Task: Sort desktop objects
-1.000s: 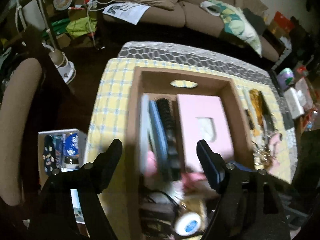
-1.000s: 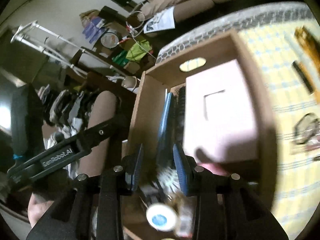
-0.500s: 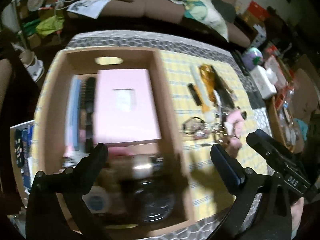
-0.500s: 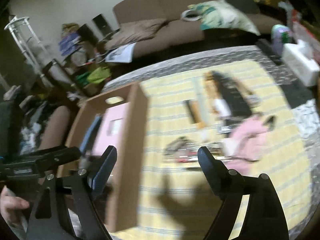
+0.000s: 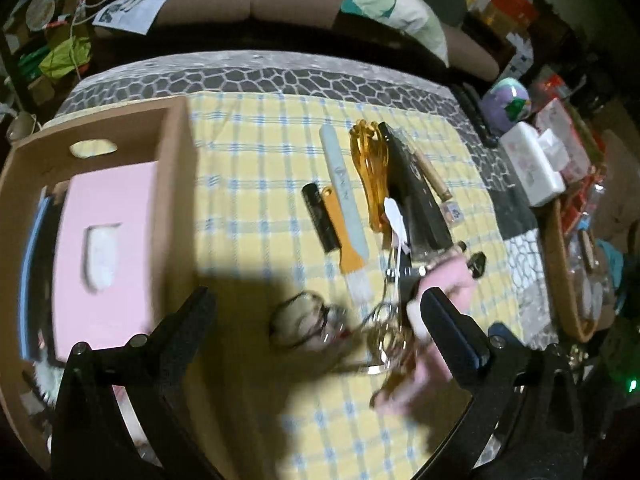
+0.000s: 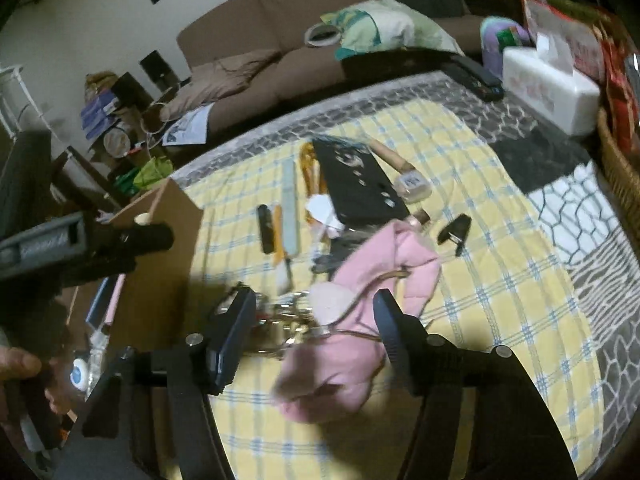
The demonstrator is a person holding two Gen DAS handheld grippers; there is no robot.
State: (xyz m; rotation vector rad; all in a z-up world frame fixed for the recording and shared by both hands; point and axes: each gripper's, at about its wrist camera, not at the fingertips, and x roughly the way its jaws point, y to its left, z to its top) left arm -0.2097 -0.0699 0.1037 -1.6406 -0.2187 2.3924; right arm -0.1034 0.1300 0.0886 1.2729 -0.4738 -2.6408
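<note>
A cardboard box [image 5: 176, 168] stands at the left on the yellow checked cloth [image 5: 256, 160], with a pink tissue box [image 5: 104, 200] inside. Loose items lie to its right: a grey nail file [image 5: 344, 184], a black stick [image 5: 320, 216], an orange brush [image 5: 348, 240], a black card [image 6: 356, 176], blurred glasses [image 5: 300, 320], key rings [image 6: 288, 320] and a pink pouch [image 6: 384, 256]. My left gripper [image 5: 316, 312] hangs wide open over the glasses. My right gripper [image 6: 314, 312] has its jaws closing around the key rings and pouch, pads not touching them.
A white tissue box [image 6: 548, 88], a remote [image 6: 476, 72] and a wicker basket [image 5: 560, 272] stand at the table's right side. A brown sofa [image 6: 280, 52] with a pillow runs behind. A hand [image 6: 16, 364] holds the left gripper's body [image 6: 80, 240] beside the cardboard box [image 6: 160, 248].
Both grippers have swung right, from above the box's contents to over the loose items on the cloth. The left jaws widened; the right jaws opened wide, then narrowed somewhat.
</note>
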